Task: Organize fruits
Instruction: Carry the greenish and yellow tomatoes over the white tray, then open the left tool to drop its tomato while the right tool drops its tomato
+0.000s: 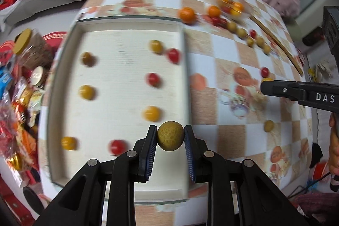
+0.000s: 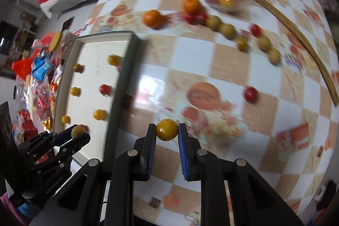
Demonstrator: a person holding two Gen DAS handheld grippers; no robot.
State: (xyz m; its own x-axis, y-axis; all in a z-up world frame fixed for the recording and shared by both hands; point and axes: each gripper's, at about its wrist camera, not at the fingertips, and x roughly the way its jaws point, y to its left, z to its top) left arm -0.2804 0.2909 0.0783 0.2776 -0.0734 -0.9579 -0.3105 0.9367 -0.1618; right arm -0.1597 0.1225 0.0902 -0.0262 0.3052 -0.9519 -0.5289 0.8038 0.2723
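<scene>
The left claw (image 1: 170,137) is gripping a dull olive-yellow fruit (image 1: 170,136) between its blue pads, holding it over the near right edge of the white tray (image 1: 118,181) lying on the checkered bench (image 1: 228,137). Inside the tray, small yellow and red fruits are sitting well apart in loose rows, among them a yellow one (image 1: 151,113) just beyond the held fruit and a red one (image 1: 117,146) to its left. The right claw (image 2: 167,130) is clenching a glossy yellow fruit (image 2: 167,129) above the bare bench, to the right of the tray. Farther back, oranges (image 2: 153,18), red fruits and olive ones are trailing toward what seems to be a clear bowl (image 2: 245,3), though blur is softening it. Bright snack packets (image 1: 19,99) are lying left of the tray.
</scene>
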